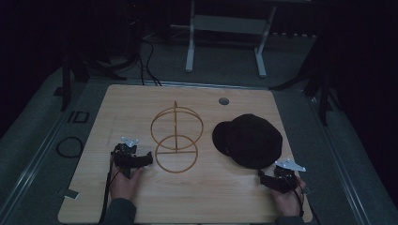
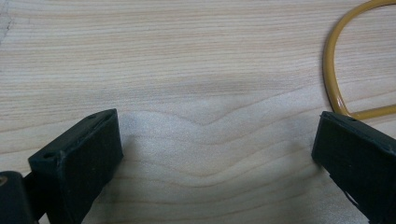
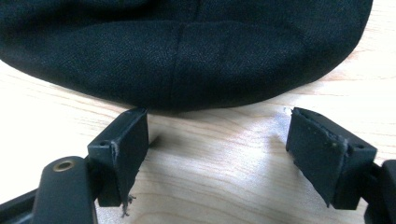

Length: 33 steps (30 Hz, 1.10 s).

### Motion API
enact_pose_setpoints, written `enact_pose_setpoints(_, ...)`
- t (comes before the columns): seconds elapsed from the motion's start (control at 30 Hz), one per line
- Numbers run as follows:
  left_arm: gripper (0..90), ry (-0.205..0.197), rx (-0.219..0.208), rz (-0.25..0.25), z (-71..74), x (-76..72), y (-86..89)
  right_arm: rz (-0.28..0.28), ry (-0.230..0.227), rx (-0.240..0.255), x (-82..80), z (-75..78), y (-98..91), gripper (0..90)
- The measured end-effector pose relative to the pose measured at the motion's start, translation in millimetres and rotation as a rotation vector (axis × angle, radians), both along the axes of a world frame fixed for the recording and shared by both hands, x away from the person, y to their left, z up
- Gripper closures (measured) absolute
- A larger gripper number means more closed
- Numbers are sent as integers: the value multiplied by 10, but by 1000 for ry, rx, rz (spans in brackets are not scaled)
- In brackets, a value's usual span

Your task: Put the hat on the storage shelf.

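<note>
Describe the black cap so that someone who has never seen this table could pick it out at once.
Start at the wooden table and go to its right half. There the black cap lies flat, just beyond the open right gripper. It is soft, dark, solid fabric with a short brim, while its neighbour to the left, the yellow wire stand, is only thin hoops.

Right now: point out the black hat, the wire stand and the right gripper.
black hat point(image 1: 251, 140), high view, middle of the crown.
wire stand point(image 1: 176, 123), high view, upright post.
right gripper point(image 3: 217, 133), right gripper view, midway between its open jaws.
</note>
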State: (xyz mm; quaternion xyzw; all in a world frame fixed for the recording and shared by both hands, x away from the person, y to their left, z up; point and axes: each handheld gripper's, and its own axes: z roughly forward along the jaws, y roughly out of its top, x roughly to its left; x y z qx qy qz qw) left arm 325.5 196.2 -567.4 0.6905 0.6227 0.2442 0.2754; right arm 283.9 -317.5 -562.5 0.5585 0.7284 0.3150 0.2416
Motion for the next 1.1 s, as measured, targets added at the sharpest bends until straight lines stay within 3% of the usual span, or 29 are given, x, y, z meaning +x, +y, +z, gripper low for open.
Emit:
enact_pose_setpoints(0.27,12,0,0,0,0,-1,0,9,60,-14,4,49,50,191)
enact_pose_setpoints(0.33,12,0,0,0,0,0,0,18,86,-23,16,68,68,182)
enact_pose_setpoints(0.37,12,0,0,0,0,0,0,36,123,-36,29,100,84,188)
enact_pose_setpoints(0.57,12,0,0,0,0,0,0,90,204,-55,-10,180,121,253)
enact_pose_setpoints(0.83,12,0,0,0,0,-1,-1,175,237,-62,-63,395,177,313)
enact_pose_setpoints(0.97,12,0,0,0,0,0,-1,225,259,-55,6,551,247,327)
enact_pose_setpoints(1.1,12,1,2,-1,1,-1,1,243,253,-56,47,640,303,327)
